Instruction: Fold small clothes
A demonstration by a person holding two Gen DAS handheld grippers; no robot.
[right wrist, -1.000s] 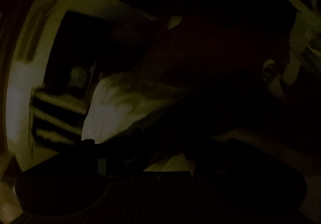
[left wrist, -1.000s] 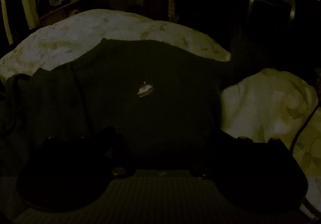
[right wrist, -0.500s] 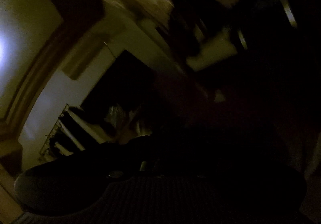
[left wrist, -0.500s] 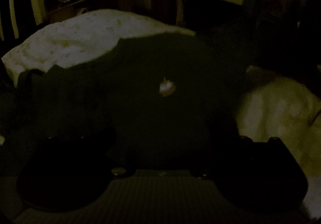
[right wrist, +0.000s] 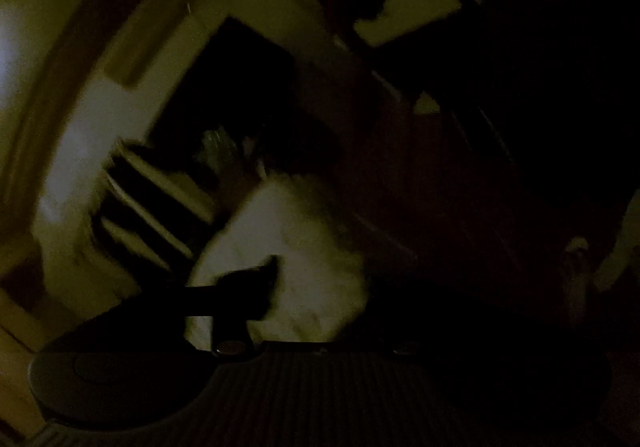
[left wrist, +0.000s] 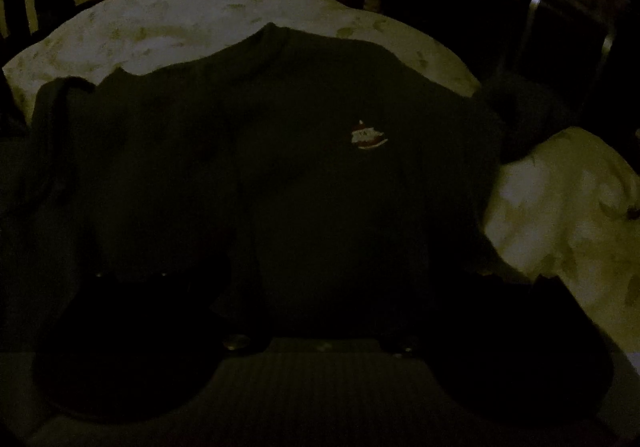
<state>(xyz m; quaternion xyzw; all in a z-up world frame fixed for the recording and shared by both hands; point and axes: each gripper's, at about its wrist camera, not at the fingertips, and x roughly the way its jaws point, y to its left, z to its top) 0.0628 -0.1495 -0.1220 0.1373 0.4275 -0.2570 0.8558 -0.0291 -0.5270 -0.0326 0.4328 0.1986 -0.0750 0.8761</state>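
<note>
Dark top (left wrist: 280, 175) is spread flat on bed (left wrist: 180, 27) for folding. Right tongs (right wrist: 320, 287) are opening, empty; left tongs' (left wrist: 320, 287) state cannot be told.

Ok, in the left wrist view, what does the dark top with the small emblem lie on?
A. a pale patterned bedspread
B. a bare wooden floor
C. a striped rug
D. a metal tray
A: the dark top, with its small emblem facing up, is spread over a pale patterned bedspread that shows beyond it and to its right.
</note>
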